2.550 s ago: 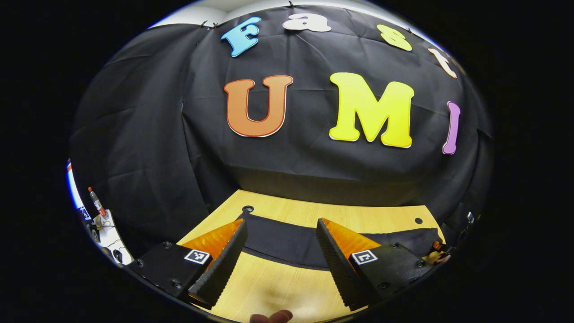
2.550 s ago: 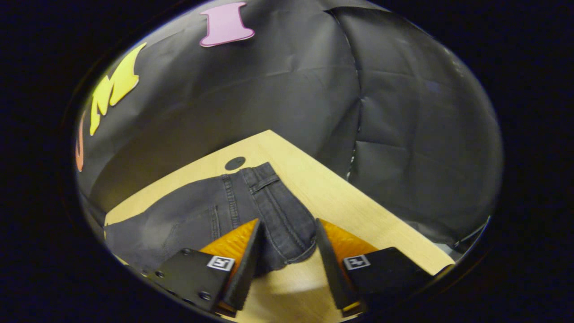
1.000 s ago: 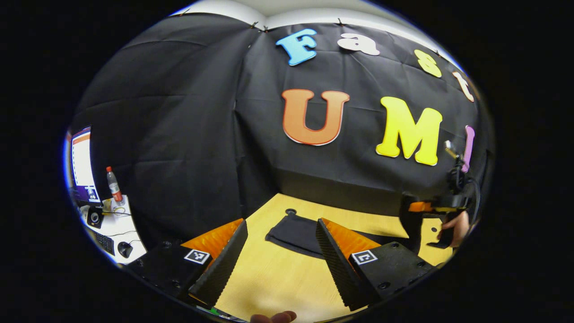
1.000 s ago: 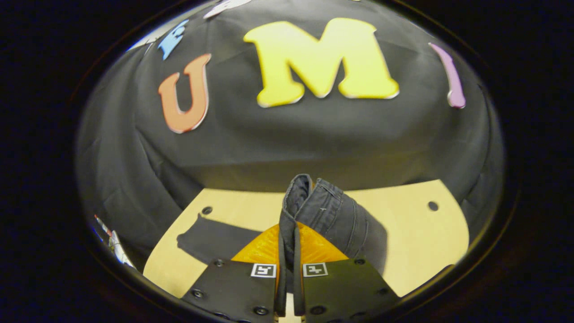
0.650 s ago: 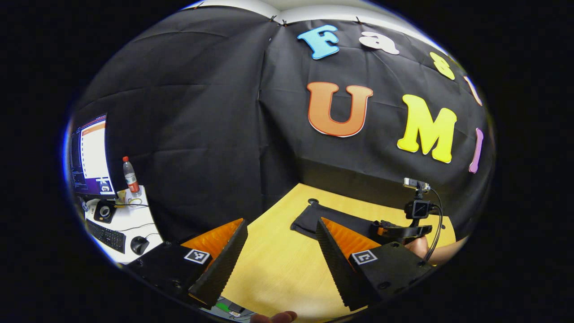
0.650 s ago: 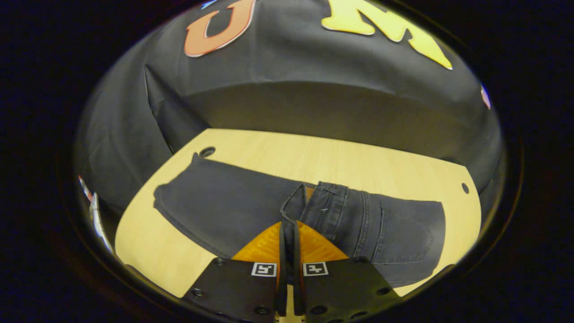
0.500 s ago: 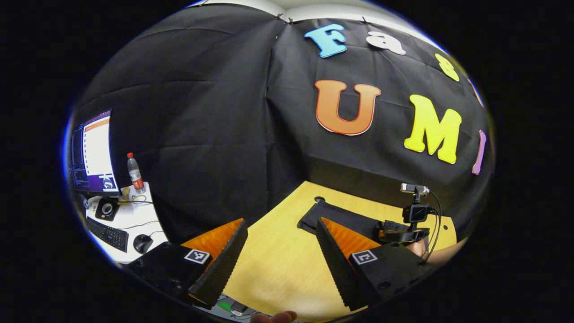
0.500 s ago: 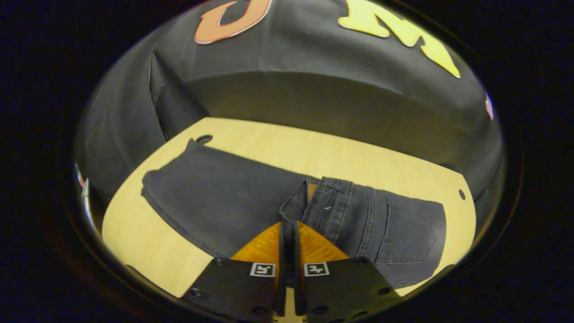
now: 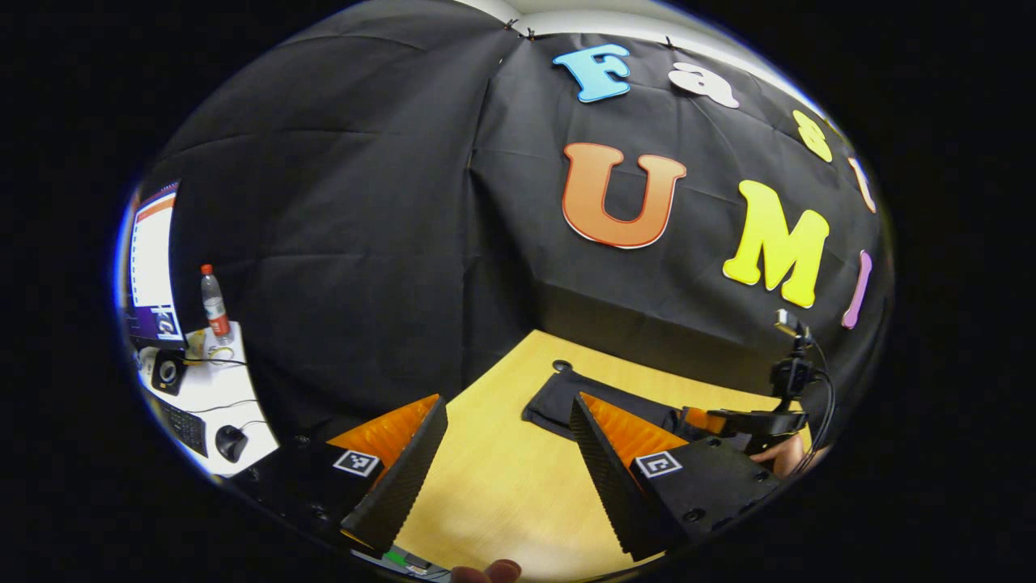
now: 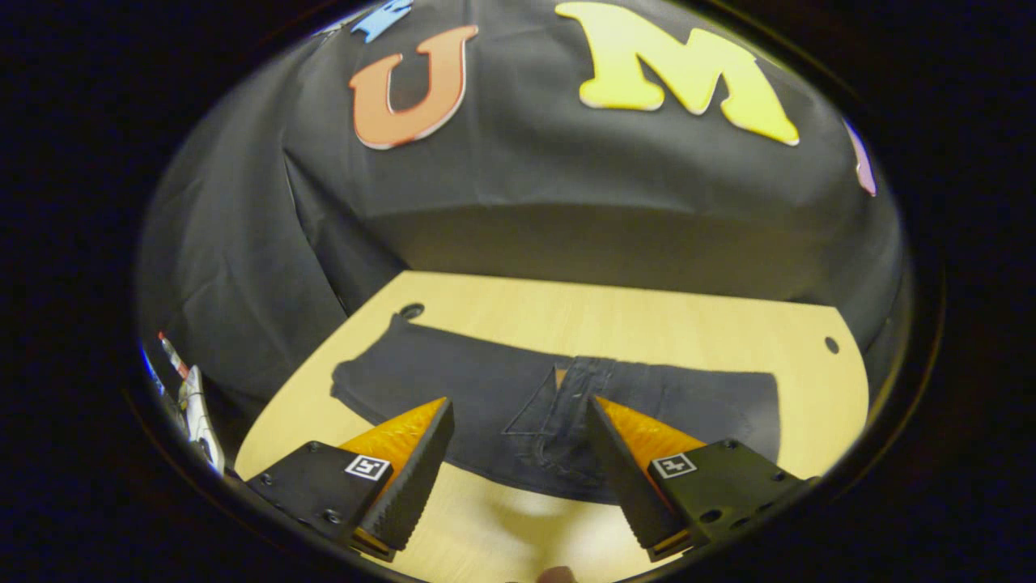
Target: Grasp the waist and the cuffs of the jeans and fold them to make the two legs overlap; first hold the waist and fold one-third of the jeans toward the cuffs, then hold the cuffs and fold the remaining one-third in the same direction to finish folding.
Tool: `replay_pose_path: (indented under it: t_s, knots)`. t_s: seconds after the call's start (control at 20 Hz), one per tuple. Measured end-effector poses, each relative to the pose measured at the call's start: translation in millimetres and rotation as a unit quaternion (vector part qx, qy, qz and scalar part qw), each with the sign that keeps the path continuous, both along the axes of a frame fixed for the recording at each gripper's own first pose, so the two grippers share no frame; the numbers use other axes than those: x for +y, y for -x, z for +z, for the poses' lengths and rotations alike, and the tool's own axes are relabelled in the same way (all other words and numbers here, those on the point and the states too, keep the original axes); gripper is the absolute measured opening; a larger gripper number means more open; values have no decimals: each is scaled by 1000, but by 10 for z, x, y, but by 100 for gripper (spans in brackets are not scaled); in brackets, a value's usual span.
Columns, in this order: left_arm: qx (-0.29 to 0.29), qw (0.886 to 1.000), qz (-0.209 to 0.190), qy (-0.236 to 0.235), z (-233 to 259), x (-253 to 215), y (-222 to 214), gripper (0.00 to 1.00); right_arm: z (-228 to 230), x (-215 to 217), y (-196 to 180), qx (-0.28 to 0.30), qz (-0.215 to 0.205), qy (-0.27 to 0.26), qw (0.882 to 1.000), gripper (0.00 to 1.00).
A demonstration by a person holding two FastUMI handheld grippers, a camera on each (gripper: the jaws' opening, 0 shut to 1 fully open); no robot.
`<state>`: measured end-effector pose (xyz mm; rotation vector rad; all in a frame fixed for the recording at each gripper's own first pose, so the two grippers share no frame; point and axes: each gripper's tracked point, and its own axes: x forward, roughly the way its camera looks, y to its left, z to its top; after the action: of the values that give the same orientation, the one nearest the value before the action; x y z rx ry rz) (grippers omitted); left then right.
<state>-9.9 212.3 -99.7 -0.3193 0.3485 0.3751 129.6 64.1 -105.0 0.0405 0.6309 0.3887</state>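
Jeans (image 10: 558,405) lie flat on the wooden table (image 10: 647,324), waist part folded over the legs. Right gripper (image 10: 518,465) hovers just above them, fingers spread apart and empty. Left gripper (image 9: 506,461), likewise spread, hangs over bare tabletop near the cuffs

The right tool (image 9: 712,421) hides part of the jeans (image 9: 558,401).
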Motion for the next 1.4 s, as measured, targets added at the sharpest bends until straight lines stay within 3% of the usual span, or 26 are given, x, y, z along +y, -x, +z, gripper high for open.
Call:
replay_pose_path:
  t_s: [0.15,0.3,0.4,0.6,0.8,0.9,1.05,1.4]
  knots:
    - [10,991,-44,125,-460,-222,-286,99,652,-403,165,-56,30,31,997,98]
    - [17,951,-36,305,-922,-348,-495,99,1166,-832,334,-102,34,53,993,100]
    - [11,930,-3,367,-1181,-249,-648,99,1313,-1180,419,-108,10,57,992,98]
    - [15,876,49,479,-1517,-253,-876,99,1347,-1866,548,-96,-48,71,992,98]
    - [22,860,62,505,-1736,-250,-1061,99,1119,-2404,632,-86,-77,123,986,98]
    - [7,846,81,527,-1810,-185,-1287,99,1053,-2465,657,-75,-87,120,986,99]
    - [22,848,101,520,-2079,-103,-1437,99,1002,-2604,692,-65,-94,123,986,99]
    - [3,831,108,546,-2106,-18,-1842,98,795,-2704,613,-31,-109,103,988,99]
